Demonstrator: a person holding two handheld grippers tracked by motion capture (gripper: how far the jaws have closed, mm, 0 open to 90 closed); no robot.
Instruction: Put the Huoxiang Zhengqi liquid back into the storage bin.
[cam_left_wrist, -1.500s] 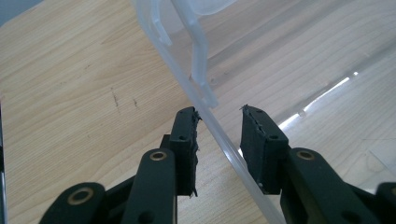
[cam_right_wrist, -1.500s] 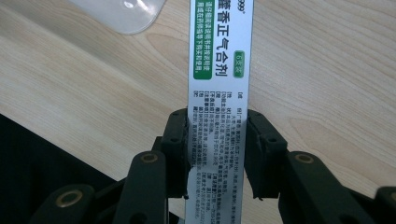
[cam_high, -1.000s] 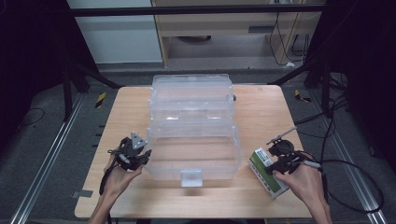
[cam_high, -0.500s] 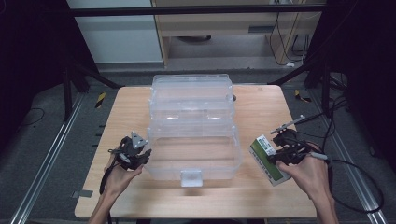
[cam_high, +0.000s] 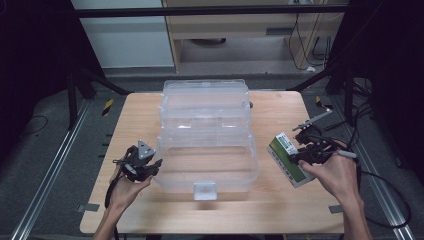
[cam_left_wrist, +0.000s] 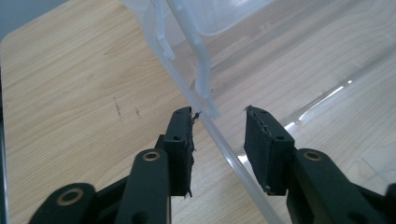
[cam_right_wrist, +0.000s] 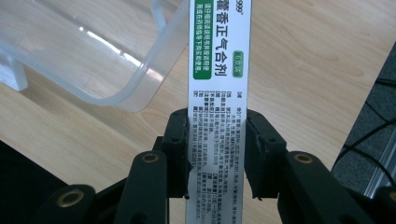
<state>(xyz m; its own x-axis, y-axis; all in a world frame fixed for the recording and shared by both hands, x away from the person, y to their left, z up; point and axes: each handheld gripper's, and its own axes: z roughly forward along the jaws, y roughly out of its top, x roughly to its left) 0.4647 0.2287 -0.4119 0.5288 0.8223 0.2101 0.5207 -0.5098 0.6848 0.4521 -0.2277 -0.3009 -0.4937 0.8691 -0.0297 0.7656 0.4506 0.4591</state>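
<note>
Right gripper (cam_right_wrist: 217, 154) pinches a box (cam_right_wrist: 218, 93); left gripper (cam_left_wrist: 218, 140), just opening, straddles the bin (cam_left_wrist: 280, 70) wall without pressing.

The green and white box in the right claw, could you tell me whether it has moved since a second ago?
Yes. The green and white box, gripped by the right claw, has risen and shifted farther up the table beside the clear container.

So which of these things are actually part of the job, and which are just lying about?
Part of the job:
- clear plastic box, open on the table
- green and white carton, clamped in the right gripper
- left gripper, jaws astride the box's wall

Lying about:
- yellow and black piece on the floor
- cables beside the table
</note>
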